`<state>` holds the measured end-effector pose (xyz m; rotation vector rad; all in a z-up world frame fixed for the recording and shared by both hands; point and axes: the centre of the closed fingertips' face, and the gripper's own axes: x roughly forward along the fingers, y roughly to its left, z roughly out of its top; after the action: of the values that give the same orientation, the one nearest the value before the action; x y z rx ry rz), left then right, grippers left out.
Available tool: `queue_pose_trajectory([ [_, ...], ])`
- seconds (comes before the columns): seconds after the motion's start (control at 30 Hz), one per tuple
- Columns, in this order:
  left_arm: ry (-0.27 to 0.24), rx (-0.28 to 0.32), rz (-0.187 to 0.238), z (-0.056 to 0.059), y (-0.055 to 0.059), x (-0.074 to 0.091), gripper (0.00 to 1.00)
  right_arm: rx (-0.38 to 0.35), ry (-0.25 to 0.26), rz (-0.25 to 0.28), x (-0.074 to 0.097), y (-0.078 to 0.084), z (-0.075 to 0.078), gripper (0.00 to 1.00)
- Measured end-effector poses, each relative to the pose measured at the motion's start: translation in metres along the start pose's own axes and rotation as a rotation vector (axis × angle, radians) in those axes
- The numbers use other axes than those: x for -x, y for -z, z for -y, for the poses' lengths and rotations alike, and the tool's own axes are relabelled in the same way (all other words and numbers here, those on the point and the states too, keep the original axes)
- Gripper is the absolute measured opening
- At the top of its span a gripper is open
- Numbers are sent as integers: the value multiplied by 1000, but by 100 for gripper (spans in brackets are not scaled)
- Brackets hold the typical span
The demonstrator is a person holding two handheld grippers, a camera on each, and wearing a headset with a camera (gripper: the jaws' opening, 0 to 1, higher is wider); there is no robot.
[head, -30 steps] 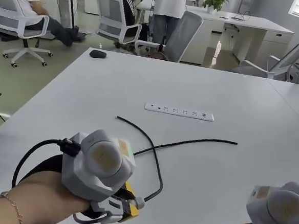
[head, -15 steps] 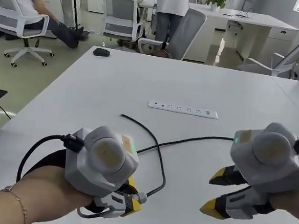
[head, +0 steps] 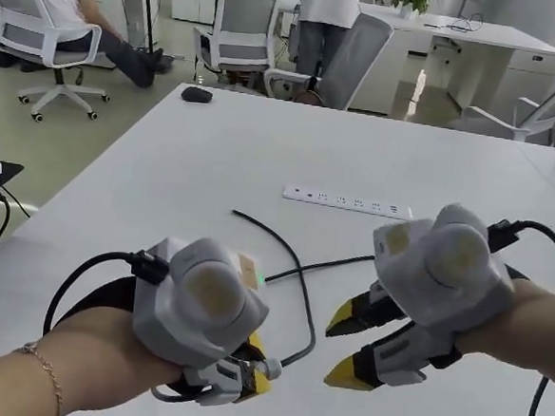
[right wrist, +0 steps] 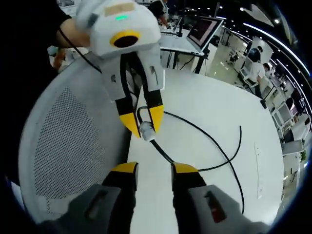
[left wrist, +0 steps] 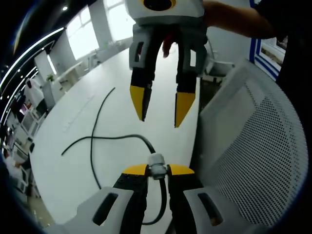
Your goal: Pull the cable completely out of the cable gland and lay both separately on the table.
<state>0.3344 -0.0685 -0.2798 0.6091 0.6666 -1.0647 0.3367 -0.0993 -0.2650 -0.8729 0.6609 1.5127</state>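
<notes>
Thin black cable (head: pixel 297 265) in a crossed loop, one end inside a small pale cable gland (head: pixel 269 368)

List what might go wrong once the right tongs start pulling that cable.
The left tongs pinch the cable gland only at their tips, so a hard pull may slip it free. The cable crosses itself on the table and might snag. The open right tongs could close on the gland instead.

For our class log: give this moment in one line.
left gripper: shut on cable gland | right gripper: open, facing gland | cable: in gland, looped on table
</notes>
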Motion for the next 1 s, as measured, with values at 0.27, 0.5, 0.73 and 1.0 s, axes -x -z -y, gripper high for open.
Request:
queue_pose_trajectory([
  [0.27,18,-70,-24,8,1,-3,16,45,-101,16,-24,-14,4,25],
  [0.5,20,-102,-27,9,0,-3,16,17,-237,38,-33,-19,-8,18],
  [0.73,48,-145,-14,18,-5,-4,16,-7,-322,32,-40,-14,-20,13],
  [1.0,72,-96,0,20,-1,-11,17,-98,-282,46,-43,-6,-24,11],
])
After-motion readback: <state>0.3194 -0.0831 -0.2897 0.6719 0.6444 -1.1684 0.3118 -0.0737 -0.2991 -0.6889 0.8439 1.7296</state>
